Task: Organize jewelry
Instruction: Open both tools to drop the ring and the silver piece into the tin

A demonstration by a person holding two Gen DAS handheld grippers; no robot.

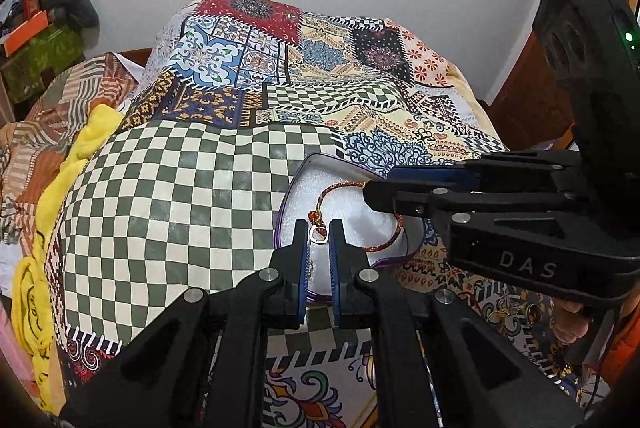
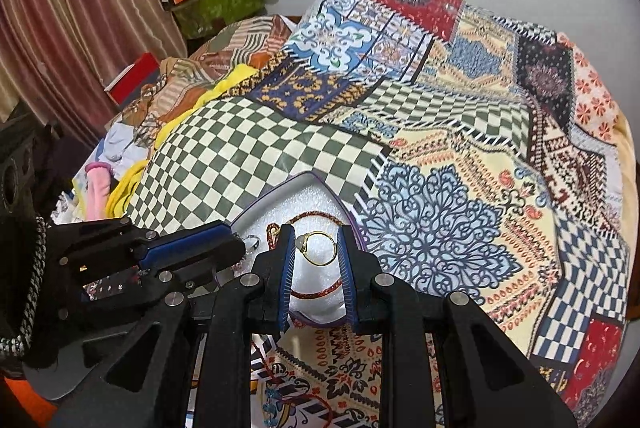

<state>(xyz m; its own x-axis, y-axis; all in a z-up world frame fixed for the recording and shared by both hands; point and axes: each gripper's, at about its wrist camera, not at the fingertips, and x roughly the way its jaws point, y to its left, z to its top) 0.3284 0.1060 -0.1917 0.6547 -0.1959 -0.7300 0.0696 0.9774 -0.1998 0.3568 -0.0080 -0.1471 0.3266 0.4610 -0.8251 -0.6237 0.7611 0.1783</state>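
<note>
Right gripper (image 2: 316, 248): fingers pinch a gold ring (image 2: 319, 248) above the white-lined jewelry box (image 1: 320, 171) on the patchwork bed (image 1: 168, 187). Left gripper (image 1: 319, 232): fingers narrowly parted around the red cord bracelet's (image 1: 340, 189) clasp; grip unclear.

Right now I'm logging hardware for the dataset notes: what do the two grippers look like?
Both match: black angular linkage arms with silver round pivot pins, ending in flat fingers faced with ribbed blue pads. The left gripper shows this up close; the right gripper does too, and its black body carries grey "DAS" lettering and a green indicator light.
</note>
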